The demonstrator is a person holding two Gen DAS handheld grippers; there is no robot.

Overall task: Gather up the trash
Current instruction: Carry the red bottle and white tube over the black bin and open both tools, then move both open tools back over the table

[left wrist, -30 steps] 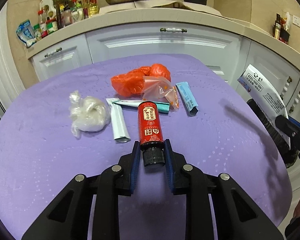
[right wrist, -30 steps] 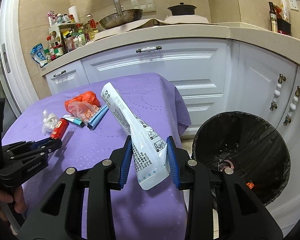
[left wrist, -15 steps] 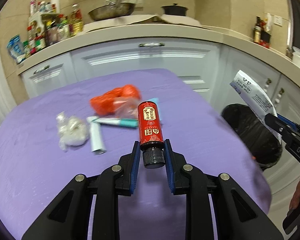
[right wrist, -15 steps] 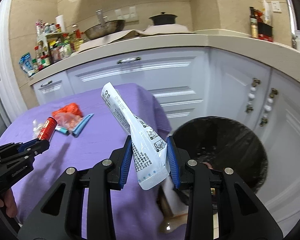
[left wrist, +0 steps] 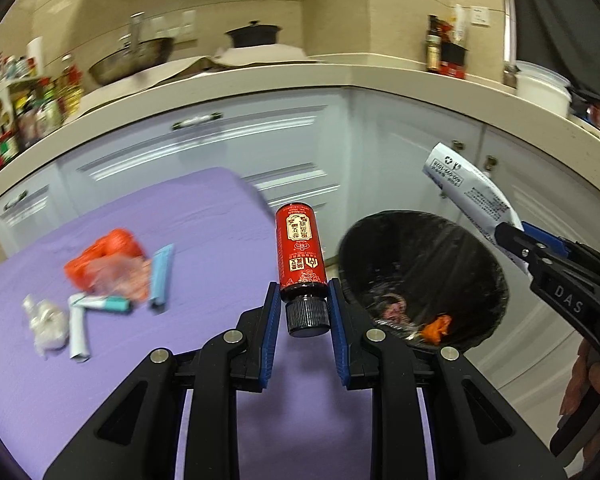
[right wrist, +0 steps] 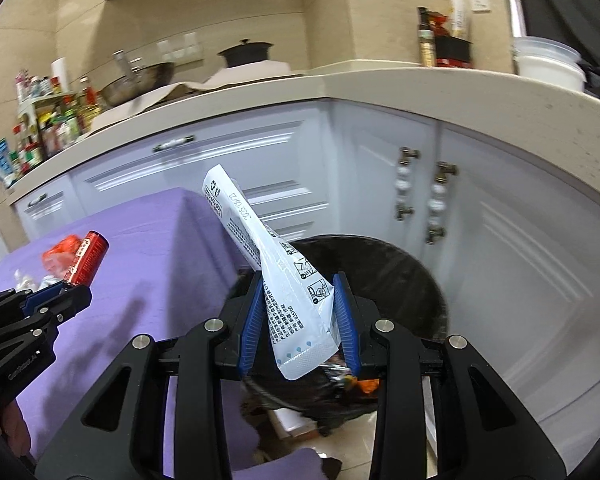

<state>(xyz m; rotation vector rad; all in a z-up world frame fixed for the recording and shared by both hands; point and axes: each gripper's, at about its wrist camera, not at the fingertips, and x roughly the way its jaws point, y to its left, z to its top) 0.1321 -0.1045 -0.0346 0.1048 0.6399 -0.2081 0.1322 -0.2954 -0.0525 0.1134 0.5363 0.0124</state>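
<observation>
- fingers of the left gripper (left wrist: 304, 312) are clamped on the neck and black cap of the red bottle (left wrist: 300, 254), whose body juts forward past the tips; held by the narrow end so, i judge, it can drop base-first.
- fingers of the right gripper (right wrist: 298, 322) pinch the lower end of the white pouch (right wrist: 278, 276), which slants up and left beyond the tips; a grip near one end seems meant to let the rest hang free over the bin.
- left of the left fingers, on the purple tablecloth (left wrist: 204, 216), lie the leftovers: clear plastic wad (left wrist: 46, 326), white tube (left wrist: 78, 334), teal tube (left wrist: 110, 303), orange bag (left wrist: 108, 262), blue box (left wrist: 161, 276), clustered and blurred.
- just right of the left fingertips, and directly beyond the right ones, stands the black-lined trash bin (right wrist: 412, 276), open, with scraps at its bottom; both loads look set for release there.
- beyond everything run white cabinets (right wrist: 500, 240) under a beige counter (right wrist: 380, 80) with a pan, a pot and bottles.
</observation>
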